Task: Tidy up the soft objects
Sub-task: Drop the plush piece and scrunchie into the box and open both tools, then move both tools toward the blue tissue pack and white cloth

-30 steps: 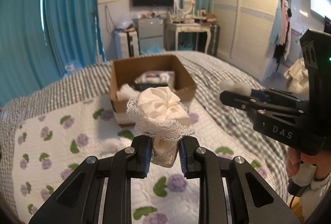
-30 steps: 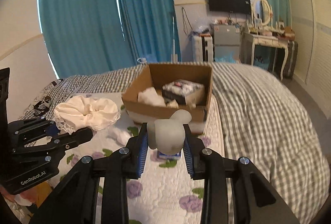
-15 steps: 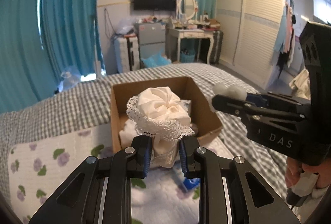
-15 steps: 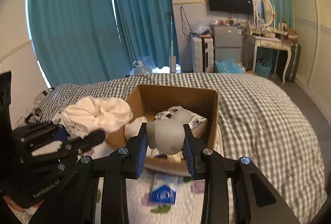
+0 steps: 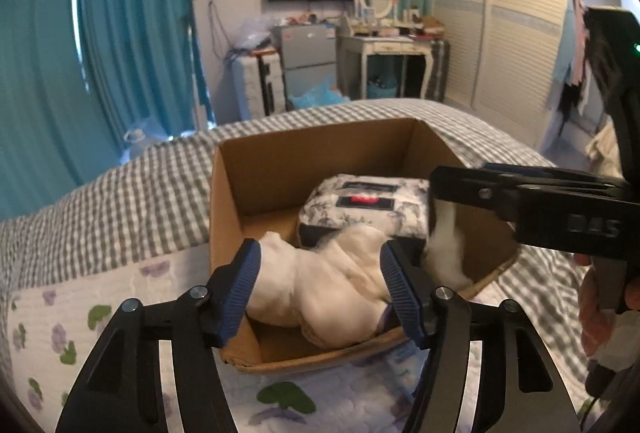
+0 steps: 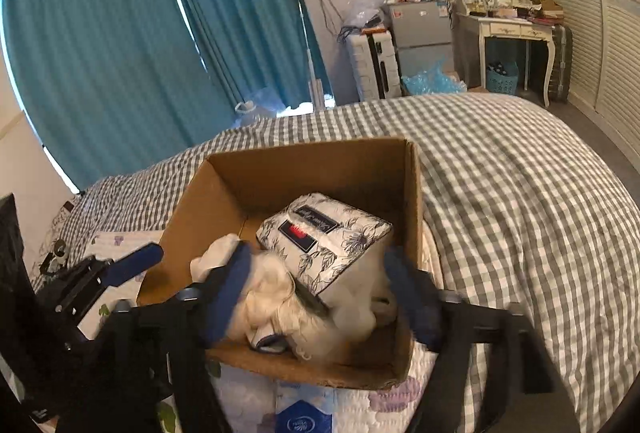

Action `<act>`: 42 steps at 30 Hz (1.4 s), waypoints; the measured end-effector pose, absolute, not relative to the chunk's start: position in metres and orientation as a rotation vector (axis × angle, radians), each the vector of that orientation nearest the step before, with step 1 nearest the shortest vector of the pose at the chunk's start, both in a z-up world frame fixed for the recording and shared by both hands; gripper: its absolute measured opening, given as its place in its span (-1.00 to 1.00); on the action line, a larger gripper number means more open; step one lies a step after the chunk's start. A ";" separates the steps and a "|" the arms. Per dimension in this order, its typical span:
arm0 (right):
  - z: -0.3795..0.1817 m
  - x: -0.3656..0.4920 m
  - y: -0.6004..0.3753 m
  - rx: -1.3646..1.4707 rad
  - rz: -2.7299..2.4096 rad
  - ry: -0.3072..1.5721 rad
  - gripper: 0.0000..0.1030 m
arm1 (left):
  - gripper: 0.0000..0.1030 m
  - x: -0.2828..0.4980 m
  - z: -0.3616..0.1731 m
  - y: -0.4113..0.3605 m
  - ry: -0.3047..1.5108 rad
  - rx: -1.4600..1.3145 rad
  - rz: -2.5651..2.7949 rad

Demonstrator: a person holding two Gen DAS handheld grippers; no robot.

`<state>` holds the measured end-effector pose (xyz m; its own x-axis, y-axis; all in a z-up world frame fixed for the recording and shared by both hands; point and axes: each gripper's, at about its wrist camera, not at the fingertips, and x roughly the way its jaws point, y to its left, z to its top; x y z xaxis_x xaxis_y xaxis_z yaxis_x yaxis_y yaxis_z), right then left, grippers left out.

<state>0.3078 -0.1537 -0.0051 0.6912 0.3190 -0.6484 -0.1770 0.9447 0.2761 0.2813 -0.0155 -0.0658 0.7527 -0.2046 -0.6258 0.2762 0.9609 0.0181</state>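
Both grippers now over cardboard box (image 5: 256, 185), previously short of it. Left gripper (image 5: 320, 289) jaws spread; cream lace bundle (image 5: 328, 293) released, lying at box's 7 o'clock. Right gripper (image 6: 316, 289) spread; grey plush (image 6: 356, 297) loose at 5 o'clock. Withdraw straight up, avoid snagging lace.

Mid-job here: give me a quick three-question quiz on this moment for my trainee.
1. True or false: the left tool stands open.
2. What lies in the cardboard box beside the cream fabric bundle? A) a floral-print pack B) a blue bottle C) a book
3. Fill in: the box sits on the ___.
Key: 1 true; 2 A; 3 bed.
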 end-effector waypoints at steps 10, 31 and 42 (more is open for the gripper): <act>0.063 0.271 -0.165 0.203 0.254 0.641 0.74 | 0.22 0.248 0.002 -0.005 0.535 0.108 -0.208; 0.191 0.096 -0.149 0.053 0.207 0.456 0.97 | 0.62 0.078 0.129 0.039 0.275 0.131 -0.113; 0.125 0.097 -0.130 0.043 0.218 0.554 0.97 | 0.62 0.101 0.047 0.076 0.465 0.042 -0.070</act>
